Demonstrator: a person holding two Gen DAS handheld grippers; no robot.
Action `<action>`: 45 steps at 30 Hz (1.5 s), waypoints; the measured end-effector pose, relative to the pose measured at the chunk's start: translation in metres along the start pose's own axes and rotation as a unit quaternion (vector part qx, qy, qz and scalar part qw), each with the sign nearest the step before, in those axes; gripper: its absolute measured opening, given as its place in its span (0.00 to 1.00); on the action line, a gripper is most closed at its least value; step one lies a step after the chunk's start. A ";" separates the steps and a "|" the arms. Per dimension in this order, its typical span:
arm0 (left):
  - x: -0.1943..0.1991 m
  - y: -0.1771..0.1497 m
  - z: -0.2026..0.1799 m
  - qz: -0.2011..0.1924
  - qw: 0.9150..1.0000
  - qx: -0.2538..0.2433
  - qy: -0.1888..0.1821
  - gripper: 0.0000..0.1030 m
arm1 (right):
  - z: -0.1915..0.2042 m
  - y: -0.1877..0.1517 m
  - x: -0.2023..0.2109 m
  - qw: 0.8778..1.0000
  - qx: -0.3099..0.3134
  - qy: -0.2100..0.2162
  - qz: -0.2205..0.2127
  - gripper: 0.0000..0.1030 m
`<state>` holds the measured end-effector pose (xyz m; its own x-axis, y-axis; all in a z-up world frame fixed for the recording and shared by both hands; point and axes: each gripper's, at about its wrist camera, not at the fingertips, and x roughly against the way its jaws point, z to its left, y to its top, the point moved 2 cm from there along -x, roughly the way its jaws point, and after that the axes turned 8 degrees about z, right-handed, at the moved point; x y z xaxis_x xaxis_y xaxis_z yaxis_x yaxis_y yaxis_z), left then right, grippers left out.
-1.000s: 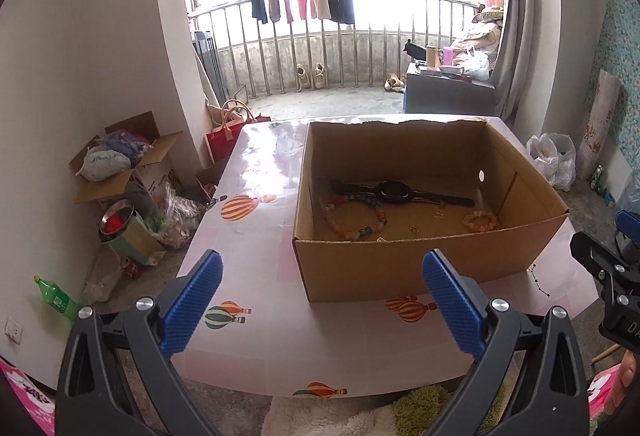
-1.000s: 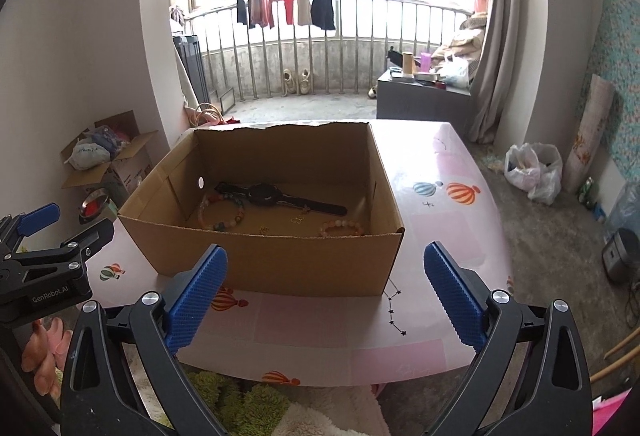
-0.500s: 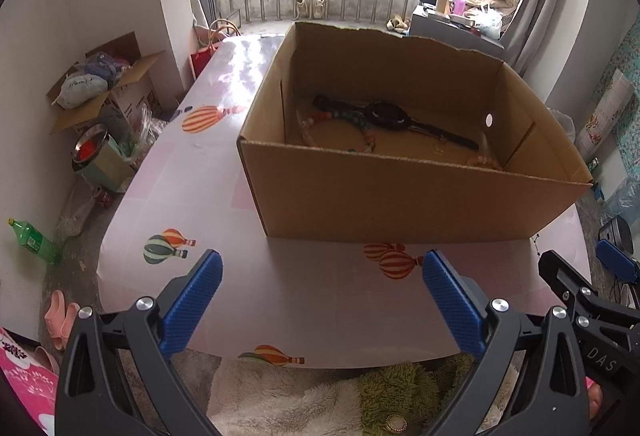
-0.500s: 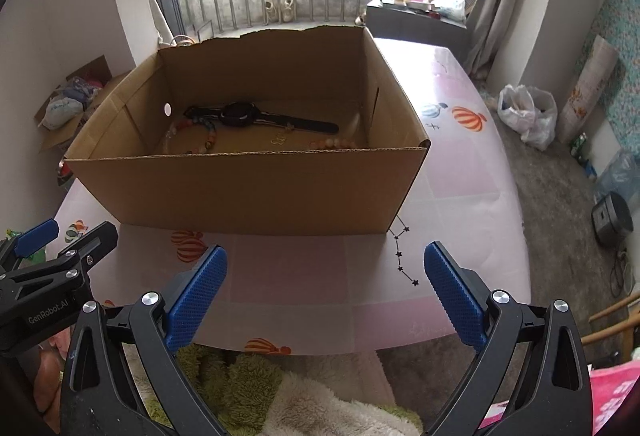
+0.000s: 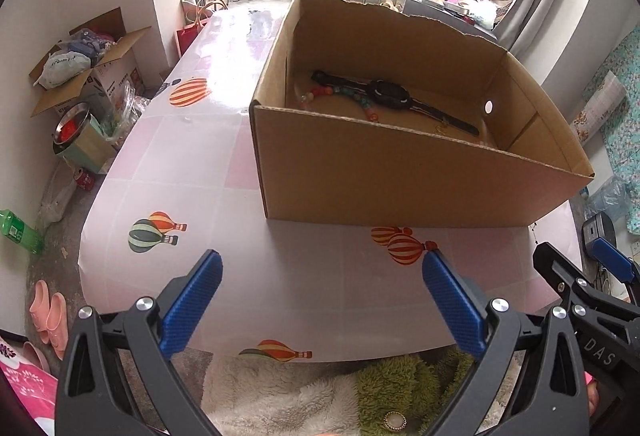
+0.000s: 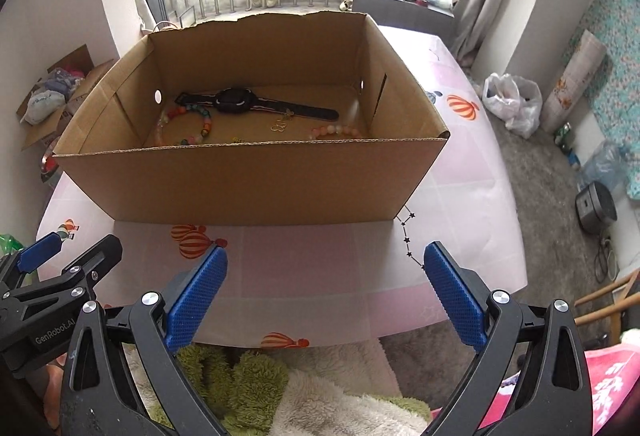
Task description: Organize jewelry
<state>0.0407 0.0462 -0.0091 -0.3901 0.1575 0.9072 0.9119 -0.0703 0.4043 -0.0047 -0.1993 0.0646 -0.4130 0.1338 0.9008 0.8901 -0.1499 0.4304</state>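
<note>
An open cardboard box (image 6: 256, 180) stands on a pink table with balloon prints. Inside lie a black watch (image 6: 240, 101), a multicoloured bead bracelet (image 6: 202, 124), a pink bead bracelet (image 6: 334, 131) and a thin gold chain (image 6: 282, 122). The left wrist view shows the box (image 5: 400, 176) with the watch (image 5: 390, 96) and coloured beads (image 5: 344, 92). My left gripper (image 5: 322, 300) is open and empty over the table's near edge. My right gripper (image 6: 324, 288) is open and empty too, in front of the box. A fine star chain (image 6: 410, 242) lies on the table by the box's right corner.
The table (image 6: 460, 164) ends just under both grippers, with a fluffy green and white cover (image 6: 256, 380) below. On the floor at left are an open carton of clutter (image 5: 86, 60), a metal bowl (image 5: 72, 122), a green bottle (image 5: 20, 232) and pink slippers (image 5: 48, 312). A white bag (image 6: 510, 102) lies right.
Both cameras have risen and tilted down over the box, so the view now looks more steeply at the table. Both grippers stay open and empty.
</note>
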 end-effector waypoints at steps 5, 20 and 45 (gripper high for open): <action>0.000 0.000 0.004 0.002 1.000 0.004 -0.004 0.95 | 0.002 0.000 0.001 1.000 -0.002 0.003 0.001 0.92; -0.001 0.003 -0.007 0.001 1.000 -0.003 0.016 0.95 | -0.006 0.004 -0.009 1.000 -0.004 0.023 -0.014 0.92; -0.005 0.009 -0.030 0.008 0.999 -0.001 0.045 0.95 | -0.023 0.008 -0.030 0.998 0.006 0.059 -0.021 0.92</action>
<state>0.0474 0.0155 -0.0065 -0.3853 0.0678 0.9203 0.9178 -0.0749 0.3898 0.0102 -0.2266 0.0422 -0.4700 0.0228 0.8824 0.8732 -0.1339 0.4686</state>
